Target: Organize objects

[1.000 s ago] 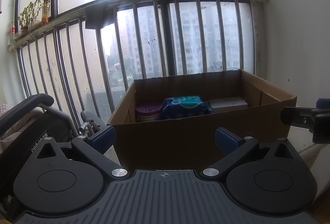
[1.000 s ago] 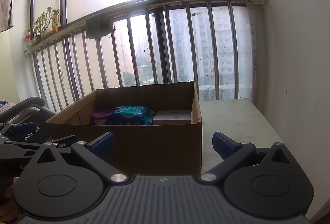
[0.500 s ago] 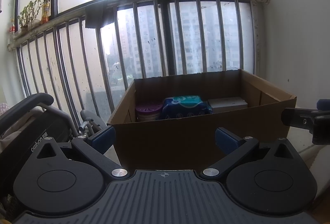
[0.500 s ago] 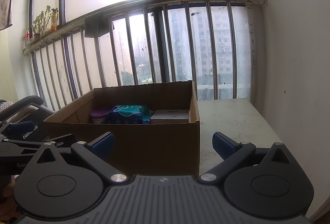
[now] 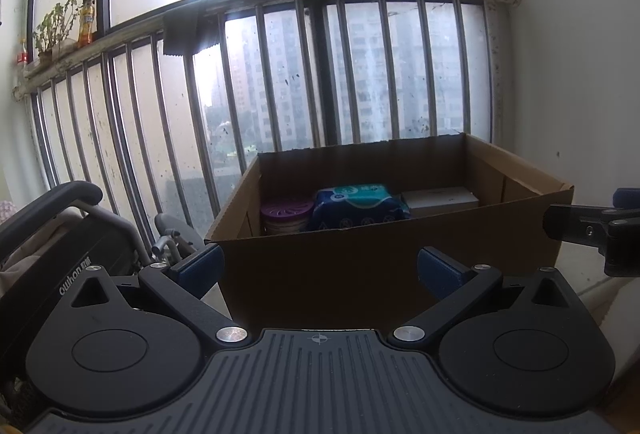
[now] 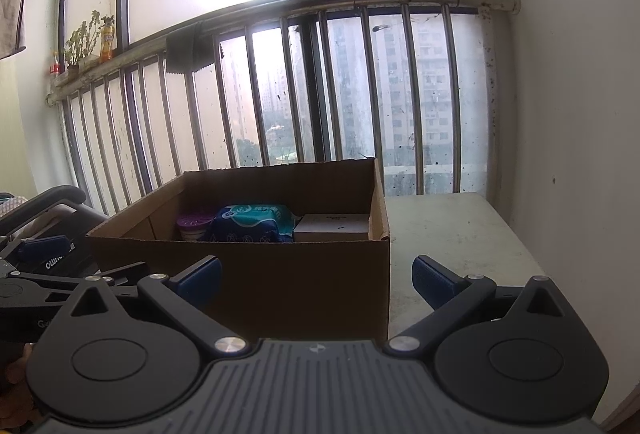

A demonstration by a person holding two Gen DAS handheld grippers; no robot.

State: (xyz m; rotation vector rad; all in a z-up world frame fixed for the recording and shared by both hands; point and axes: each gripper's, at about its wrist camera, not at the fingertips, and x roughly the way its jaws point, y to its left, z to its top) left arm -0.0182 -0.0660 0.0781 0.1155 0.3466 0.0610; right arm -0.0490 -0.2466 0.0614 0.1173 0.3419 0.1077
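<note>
With both the left gripper [image 5: 318, 268] and right gripper [image 6: 316, 276] spread wide and empty before the cardboard box [image 6: 304, 274], whose wipes pack [image 6: 252, 222] lies at twelve o'clock, the next reach should probably clear the near rim before descending.

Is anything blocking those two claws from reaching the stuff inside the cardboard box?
Only the cardboard box's near wall, which stands between both open grippers, left and right, and the blue packet. Its top is open.
</note>
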